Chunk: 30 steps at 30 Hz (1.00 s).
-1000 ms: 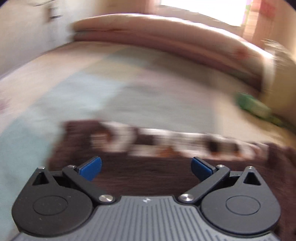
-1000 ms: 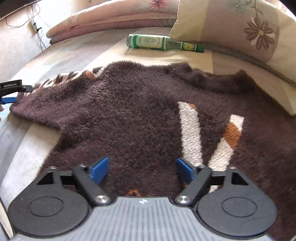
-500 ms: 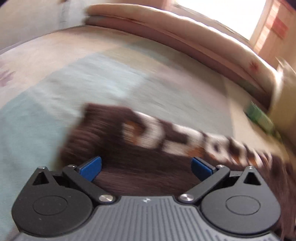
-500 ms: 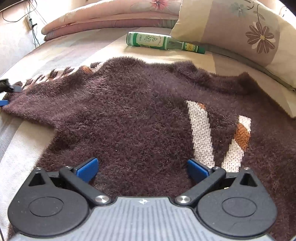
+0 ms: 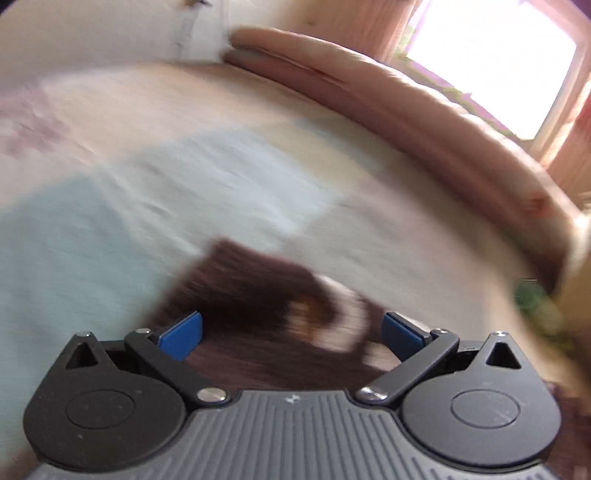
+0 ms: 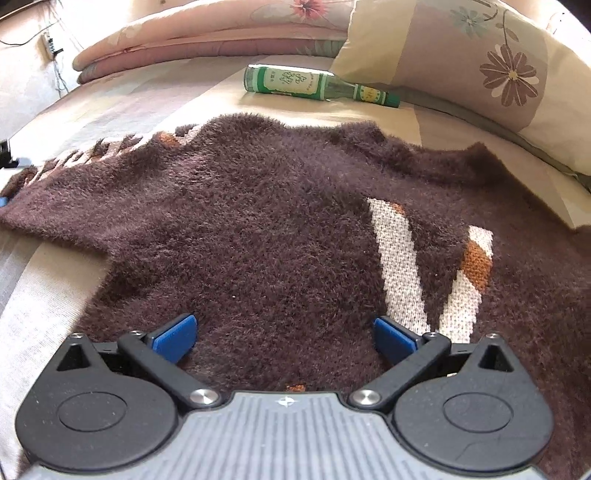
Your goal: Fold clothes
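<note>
Fluffy dark brown knitted sweater with white and orange pattern spread flat on the bed with pale striped sheet, filling most of the right wrist view. Left sleeve stretched out sideways to the left border of that view, cuff end with white and orange pattern. Lower hem of sleeve and side edge of body meeting in a corner at left, with bare sheet just beside it. Upper edge of sweater wavy, with open sheet between it and the green glass bottle with green label, lying on its side, apart from the sweater. Large cream pillow with brown flower print at upper right, close to the right shoulder edge. Folded pink quilt at the far end of the bed.

Right tongs released, blue pads wide apart, low over the middle of the sweater body, nothing between them.

Left tongs also released, wide apart, over the blurred cuff end of the sleeve. Cannot tell if pads touch the fabric, because of motion blur. Beyond the cuff, much free pale blue and beige sheet up to the quilt roll and bright window.
</note>
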{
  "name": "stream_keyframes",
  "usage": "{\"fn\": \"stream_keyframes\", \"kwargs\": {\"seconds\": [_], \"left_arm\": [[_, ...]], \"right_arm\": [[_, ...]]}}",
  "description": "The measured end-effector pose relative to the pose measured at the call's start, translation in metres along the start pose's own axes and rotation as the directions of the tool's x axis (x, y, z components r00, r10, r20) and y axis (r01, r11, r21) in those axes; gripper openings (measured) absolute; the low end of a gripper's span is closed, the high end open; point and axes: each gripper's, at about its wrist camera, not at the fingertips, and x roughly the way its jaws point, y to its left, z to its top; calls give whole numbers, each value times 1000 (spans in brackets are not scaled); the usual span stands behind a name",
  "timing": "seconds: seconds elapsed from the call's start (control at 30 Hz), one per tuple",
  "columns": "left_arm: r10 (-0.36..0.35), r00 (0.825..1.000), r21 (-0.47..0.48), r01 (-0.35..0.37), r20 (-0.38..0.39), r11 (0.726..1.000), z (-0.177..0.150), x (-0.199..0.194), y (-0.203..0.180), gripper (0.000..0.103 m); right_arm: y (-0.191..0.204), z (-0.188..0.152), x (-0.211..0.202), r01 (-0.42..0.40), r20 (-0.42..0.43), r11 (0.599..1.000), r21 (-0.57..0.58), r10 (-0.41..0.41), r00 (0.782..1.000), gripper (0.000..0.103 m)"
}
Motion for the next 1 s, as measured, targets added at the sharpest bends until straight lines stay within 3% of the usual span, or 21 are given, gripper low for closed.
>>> {"fn": "stream_keyframes", "kwargs": {"seconds": [0.1, 0.27, 0.43, 0.57, 0.7, 0.83, 0.97, 1.0], "left_arm": [[17, 1000, 77, -14, -27, 997, -4, 3, -9, 102], [40, 997, 206, -24, -71, 978, -11, 9, -23, 102], [68, 991, 331, -27, -113, 943, -18, 15, -38, 103], [53, 992, 343, -12, -111, 939, -21, 12, -31, 103], [48, 992, 342, -6, -113, 940, -19, 12, -28, 103], [69, 992, 352, -26, -110, 936, -14, 8, -30, 103], [164, 984, 346, -132, -63, 929, -8, -8, -22, 102], [181, 982, 336, -152, -54, 929, -6, -10, -17, 102]], "right_arm": [[15, 21, -17, -41, 62, 998, -42, 43, 997, 103], [68, 87, -18, -55, 142, 986, -154, 77, 987, 103], [109, 131, 49, -109, 55, 978, -176, 120, 991, 103], [138, 141, 108, -70, -33, 973, -220, 64, 997, 103], [129, 166, 134, -119, 1, 987, -109, 120, 993, 103], [126, 176, 124, -167, -23, 984, -64, 166, 986, 103], [141, 165, 92, -270, -14, 955, -127, 270, 963, 103], [152, 162, 93, -259, -14, 955, -144, 260, 966, 103]]}}
